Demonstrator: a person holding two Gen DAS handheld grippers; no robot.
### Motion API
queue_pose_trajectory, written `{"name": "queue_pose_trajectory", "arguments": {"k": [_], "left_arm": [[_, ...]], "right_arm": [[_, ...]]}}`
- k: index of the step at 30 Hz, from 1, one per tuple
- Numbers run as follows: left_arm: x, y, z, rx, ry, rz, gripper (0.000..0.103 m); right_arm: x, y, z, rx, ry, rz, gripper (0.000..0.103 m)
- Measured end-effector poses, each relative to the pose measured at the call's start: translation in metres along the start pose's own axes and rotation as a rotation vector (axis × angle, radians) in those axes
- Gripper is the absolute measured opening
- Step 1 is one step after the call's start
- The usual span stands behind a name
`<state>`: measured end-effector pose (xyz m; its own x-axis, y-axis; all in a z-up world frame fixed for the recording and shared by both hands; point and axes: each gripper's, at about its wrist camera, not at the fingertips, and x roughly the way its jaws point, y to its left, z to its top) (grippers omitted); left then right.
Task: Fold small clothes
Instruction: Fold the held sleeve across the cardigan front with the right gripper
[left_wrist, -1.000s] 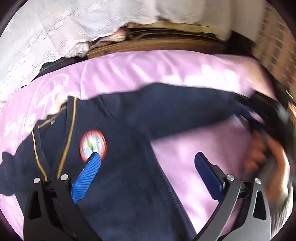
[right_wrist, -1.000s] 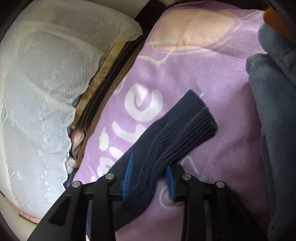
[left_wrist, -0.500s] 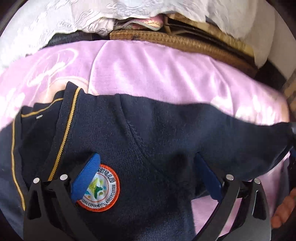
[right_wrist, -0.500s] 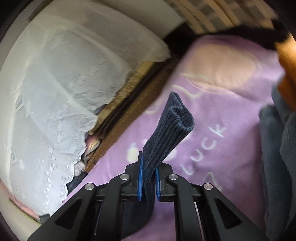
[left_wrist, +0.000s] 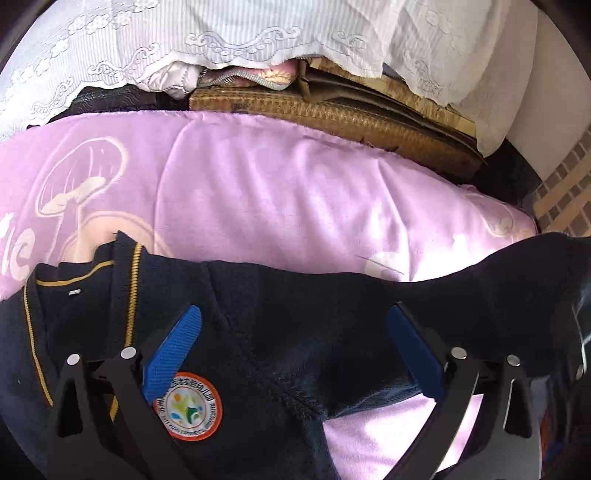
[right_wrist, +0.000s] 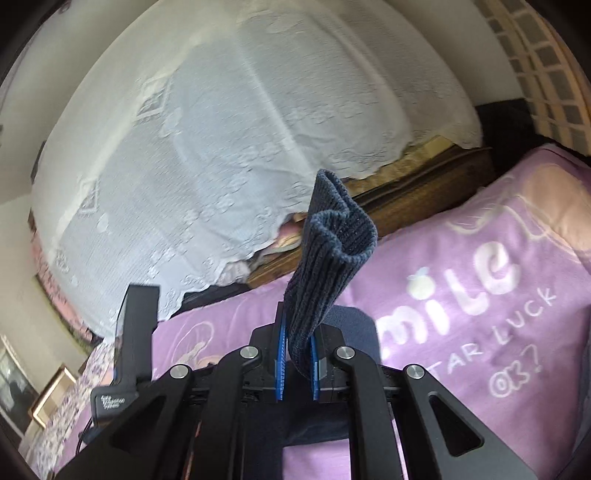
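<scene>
Two grippers share one navy sweater (left_wrist: 280, 332) lying on the purple blanket (left_wrist: 277, 206). The right gripper (right_wrist: 297, 363) pinches the ribbed cuff (right_wrist: 332, 251), raised toward 12 o'clock, presumably to fold the sleeve inward. The left gripper (left_wrist: 291, 350) hovers wide open over the chest, badge (left_wrist: 188, 410) at 7 o'clock.

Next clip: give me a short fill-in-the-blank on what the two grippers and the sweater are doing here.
1. The right gripper is shut on the sweater's ribbed ____.
2. The left gripper is ____, its fingers over the sweater.
3. The round badge has an ____ rim.
4. The sweater lies on a ____ blanket.

Missing words: cuff; open; orange; pink
</scene>
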<state>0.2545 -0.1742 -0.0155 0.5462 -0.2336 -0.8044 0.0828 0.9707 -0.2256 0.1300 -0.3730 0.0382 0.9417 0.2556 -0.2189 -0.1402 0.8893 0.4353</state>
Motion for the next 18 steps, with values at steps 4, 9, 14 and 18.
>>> {"name": "queue_pose_trajectory", "arguments": {"k": [4, 9, 14, 18], "left_arm": [[-0.009, 0.006, 0.0, 0.005, -0.013, -0.021, 0.098], [-0.028, 0.027, -0.001, 0.001, -0.034, -0.01, 0.098], [-0.047, 0.068, 0.0, -0.05, -0.057, -0.004, 0.098], [-0.061, 0.109, -0.002, -0.094, -0.075, 0.017, 0.098]], "right_arm": [[-0.006, 0.036, -0.012, -0.073, 0.017, 0.03, 0.011], [-0.008, 0.072, -0.019, -0.126, 0.033, 0.014, 0.011], [0.004, 0.121, -0.025, -0.193, 0.065, 0.038, 0.011], [0.015, 0.158, -0.035, -0.229, 0.098, 0.062, 0.011]]}}
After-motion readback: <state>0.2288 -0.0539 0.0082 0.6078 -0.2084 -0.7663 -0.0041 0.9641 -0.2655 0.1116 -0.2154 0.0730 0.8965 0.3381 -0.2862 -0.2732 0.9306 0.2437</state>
